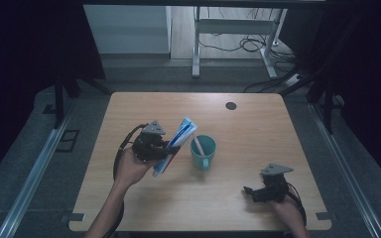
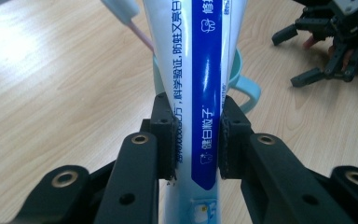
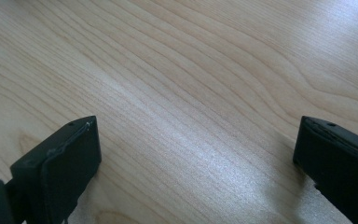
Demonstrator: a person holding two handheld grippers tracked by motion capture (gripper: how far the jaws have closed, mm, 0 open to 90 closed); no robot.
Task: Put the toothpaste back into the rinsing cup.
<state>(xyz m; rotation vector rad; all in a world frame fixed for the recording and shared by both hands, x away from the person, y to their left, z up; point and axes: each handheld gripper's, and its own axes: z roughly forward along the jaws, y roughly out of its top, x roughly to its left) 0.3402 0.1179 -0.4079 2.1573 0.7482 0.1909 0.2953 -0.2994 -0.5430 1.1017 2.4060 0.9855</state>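
Left gripper [image 2: 198, 140]: nearest item, seen along its own jaws. The pads press both flat sides of a toothpaste tube [image 2: 200, 84], partway along its length; jaws narrowly apart, set by the tube's thickness. In the high view this gripper [image 1: 166, 148] sits left of centre on the table, held in the person's left hand [image 1: 129, 168].

Toothpaste tube [image 1: 174, 145]: white and blue, printed lettering; held off the table, tilted, its far end leaning up and right toward the cup.

Cup [image 1: 203, 151]: teal, handle on the near side, upright at the table's middle, just right of the tube. A pink toothbrush [image 1: 197, 145] stands inside; its head [image 2: 121, 9] shows beyond the tube in the left gripper view.

Right gripper [image 1: 252, 193]: near right part of the table, well apart from the cup; jaws spread wide, nothing between them, bare wood under them in its own view.

Table [image 1: 258, 134]: light wood; dark round spot [image 1: 231, 105] near the far edge.

Step, as judged: tube lifted and being carried to the cup. Next move likely calls for swinging the tube upright over the rim, clear of the toothbrush, and lowering before letting go; the cup may tip if nudged.
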